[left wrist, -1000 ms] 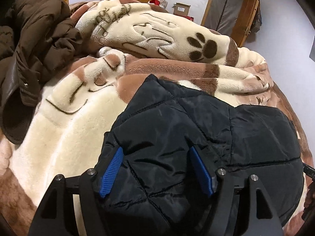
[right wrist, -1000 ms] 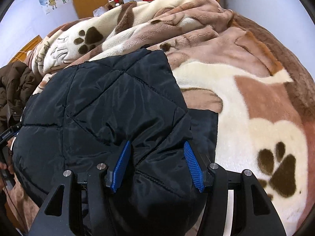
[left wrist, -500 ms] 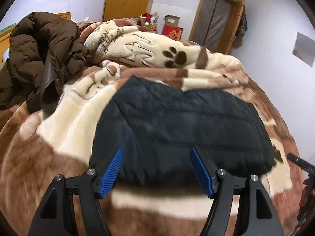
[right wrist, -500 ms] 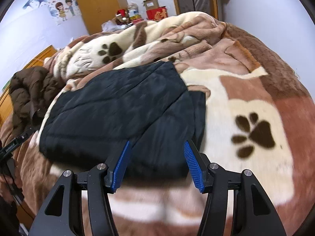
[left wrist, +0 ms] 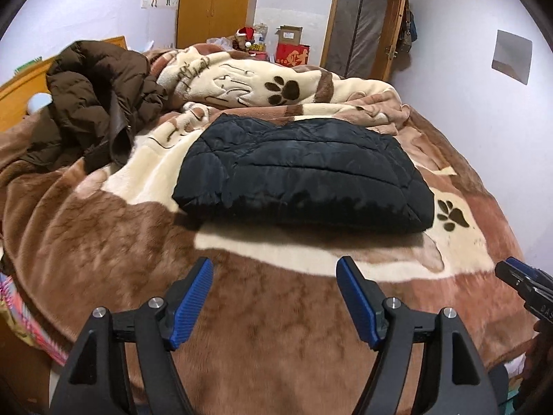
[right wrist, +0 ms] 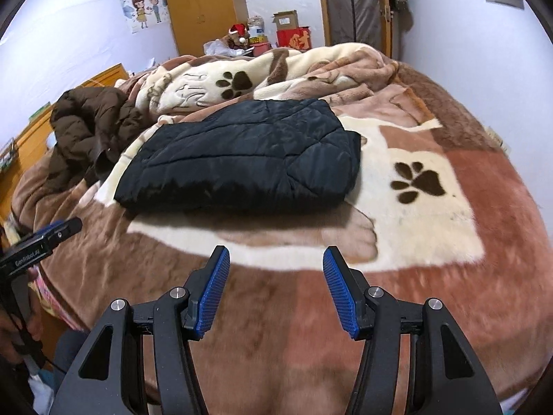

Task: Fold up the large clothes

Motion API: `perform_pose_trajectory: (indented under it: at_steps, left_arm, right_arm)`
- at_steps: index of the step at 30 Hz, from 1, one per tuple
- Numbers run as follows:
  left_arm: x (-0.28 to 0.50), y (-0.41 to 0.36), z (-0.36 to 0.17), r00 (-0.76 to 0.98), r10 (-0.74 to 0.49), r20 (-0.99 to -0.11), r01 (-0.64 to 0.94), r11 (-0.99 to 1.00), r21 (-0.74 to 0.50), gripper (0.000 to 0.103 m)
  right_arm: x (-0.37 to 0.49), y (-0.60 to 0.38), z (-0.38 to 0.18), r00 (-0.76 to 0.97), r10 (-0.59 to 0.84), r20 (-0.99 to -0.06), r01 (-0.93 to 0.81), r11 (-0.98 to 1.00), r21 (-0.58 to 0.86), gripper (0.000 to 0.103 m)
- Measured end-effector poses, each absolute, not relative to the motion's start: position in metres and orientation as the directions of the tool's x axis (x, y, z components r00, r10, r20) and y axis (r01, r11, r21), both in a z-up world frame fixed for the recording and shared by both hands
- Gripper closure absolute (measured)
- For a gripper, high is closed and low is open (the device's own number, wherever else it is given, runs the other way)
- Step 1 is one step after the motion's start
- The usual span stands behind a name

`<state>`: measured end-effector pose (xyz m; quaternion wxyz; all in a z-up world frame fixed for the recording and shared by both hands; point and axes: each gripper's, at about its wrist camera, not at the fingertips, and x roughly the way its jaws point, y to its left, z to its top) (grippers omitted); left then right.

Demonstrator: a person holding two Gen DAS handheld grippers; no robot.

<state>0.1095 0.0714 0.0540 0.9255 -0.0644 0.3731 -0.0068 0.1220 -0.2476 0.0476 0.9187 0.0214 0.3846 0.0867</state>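
A black quilted jacket [left wrist: 304, 173] lies folded into a flat rectangle on the brown and cream paw-print blanket [left wrist: 242, 328]; it also shows in the right wrist view [right wrist: 242, 159]. My left gripper [left wrist: 274, 269] is open and empty, held above the blanket well short of the jacket's near edge. My right gripper [right wrist: 276, 259] is open and empty too, equally clear of the jacket. The right gripper's tip shows at the right edge of the left wrist view [left wrist: 518, 276], and the left gripper shows at the left edge of the right wrist view [right wrist: 45, 238].
A brown puffer coat [left wrist: 93, 100] lies crumpled at the bed's left side, also in the right wrist view [right wrist: 90, 128]. The blanket is bunched up [left wrist: 259, 83] behind the jacket. Boxes [left wrist: 292, 52], a wooden wardrobe [left wrist: 211, 3] and a door [left wrist: 363, 24] stand at the back.
Both grippers have pulled back and up from the black jacket, which they hovered over a second ago. The jacket now lies folded on the blanket, free of both.
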Motion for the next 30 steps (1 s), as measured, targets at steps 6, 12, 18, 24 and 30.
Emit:
perform_pose_trajectory:
  at_steps: [6,12,18,24,30]
  left_arm:
    - [0.074,0.065,0.057,0.723,-0.076,-0.687,-0.028,0.990,-0.139,0.027]
    - [0.061,0.059,0.050,0.709,-0.102,-0.698,-0.017,0.987,-0.161,0.027]
    - [0.059,0.055,0.045,0.701,-0.094,-0.707,-0.020,0.988,-0.151,0.027]
    - [0.059,0.053,0.046,0.704,-0.079,-0.706,-0.017,0.992,-0.128,0.027]
    - [0.056,0.052,0.046,0.697,-0.088,-0.712,-0.015,0.991,-0.137,0.027]
  right_arm:
    - [0.085,-0.242,0.050,0.681,0.163,-0.714,-0.144,0.986,0.087,0.046]
    - [0.073,-0.235,0.050,0.682,0.168,-0.712,-0.160,0.984,0.080,0.046]
    - [0.067,-0.225,0.053,0.693,0.171,-0.700,-0.189,0.981,0.052,0.046]
    - [0.066,-0.219,0.052,0.691,0.177,-0.701,-0.211,0.977,0.038,0.046]
    - [0.063,-0.216,0.055,0.695,0.176,-0.697,-0.219,0.975,0.028,0.046]
